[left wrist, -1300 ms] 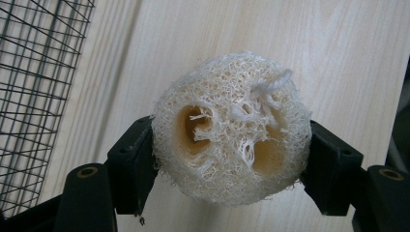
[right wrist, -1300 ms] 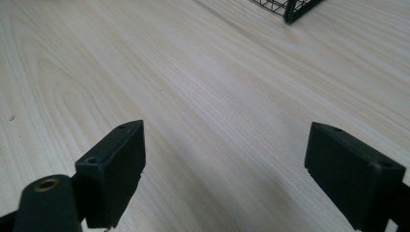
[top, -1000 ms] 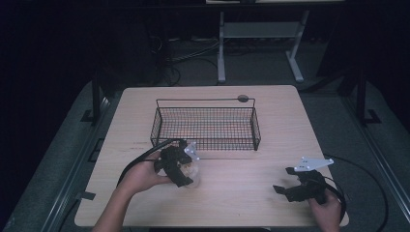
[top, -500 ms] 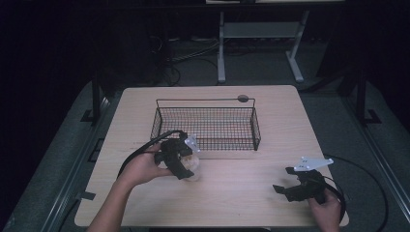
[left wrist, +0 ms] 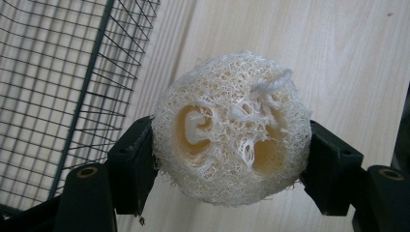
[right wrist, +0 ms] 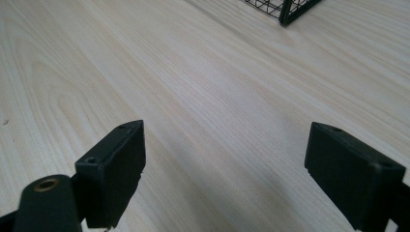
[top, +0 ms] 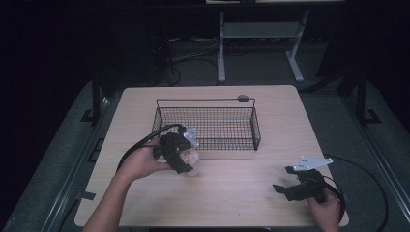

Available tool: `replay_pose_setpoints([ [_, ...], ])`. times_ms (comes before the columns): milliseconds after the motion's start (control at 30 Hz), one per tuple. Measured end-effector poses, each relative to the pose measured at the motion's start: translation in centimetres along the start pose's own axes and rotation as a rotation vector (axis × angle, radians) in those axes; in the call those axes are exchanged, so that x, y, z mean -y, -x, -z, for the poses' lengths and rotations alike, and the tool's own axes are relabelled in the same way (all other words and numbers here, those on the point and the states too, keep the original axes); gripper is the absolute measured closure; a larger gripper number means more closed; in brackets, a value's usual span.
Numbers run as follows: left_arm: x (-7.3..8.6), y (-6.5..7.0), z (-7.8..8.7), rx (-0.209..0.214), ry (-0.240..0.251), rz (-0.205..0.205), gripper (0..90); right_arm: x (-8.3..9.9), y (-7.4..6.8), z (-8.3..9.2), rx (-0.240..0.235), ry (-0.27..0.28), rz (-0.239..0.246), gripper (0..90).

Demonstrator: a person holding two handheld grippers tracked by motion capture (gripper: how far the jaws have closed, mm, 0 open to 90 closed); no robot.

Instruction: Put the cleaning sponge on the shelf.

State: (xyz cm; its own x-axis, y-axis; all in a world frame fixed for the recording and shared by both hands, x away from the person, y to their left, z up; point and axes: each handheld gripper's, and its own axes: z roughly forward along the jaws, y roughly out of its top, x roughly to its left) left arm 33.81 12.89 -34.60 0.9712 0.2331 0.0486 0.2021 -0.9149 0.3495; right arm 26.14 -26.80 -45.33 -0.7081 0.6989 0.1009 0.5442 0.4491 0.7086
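A pale wooden table (top: 217,193) carries everything, its grain running plain under both grippers. Toward its far side stands a black wire basket (top: 208,123), long and shallow, with a thin handle rail along the back. Just in front of the basket's near left corner, the left gripper (top: 186,162) is held in the person's left hand (top: 140,164), its cable looping back over the wrist. Its jaws are pinched on a loofah sponge (left wrist: 232,130), a round, cream, fibrous slice with hollow chambers and a bit of white cord at its top; each jaw presses one flank of the sponge, which sits squarely between them, above the table top and just beside the basket's mesh wall. Well apart, at the table's near right corner, the right gripper (top: 285,186) rests low with its jaws spread wide over bare wood
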Motion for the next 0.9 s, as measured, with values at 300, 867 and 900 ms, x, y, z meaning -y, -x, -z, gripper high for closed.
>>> replay_pose_setpoints([
  [300, -0.5, -1.0, 0.8, 0.003, 0.001, 0.002, 28.7, -0.1, 0.0, -0.1, 0.003, -0.005, 0.010, 14.2],
  [867, -1.0, -3.2, 2.2, 0.004, 0.011, 0.032, 28.7, -0.1, 0.0, -0.1, 0.004, -0.004, 0.016, 14.2],
  [900, -1.1, -3.3, 2.3, 0.003, 0.007, 0.032, 28.7, -0.1, 0.0, -0.1, 0.004, -0.005, 0.016, 14.2],
])
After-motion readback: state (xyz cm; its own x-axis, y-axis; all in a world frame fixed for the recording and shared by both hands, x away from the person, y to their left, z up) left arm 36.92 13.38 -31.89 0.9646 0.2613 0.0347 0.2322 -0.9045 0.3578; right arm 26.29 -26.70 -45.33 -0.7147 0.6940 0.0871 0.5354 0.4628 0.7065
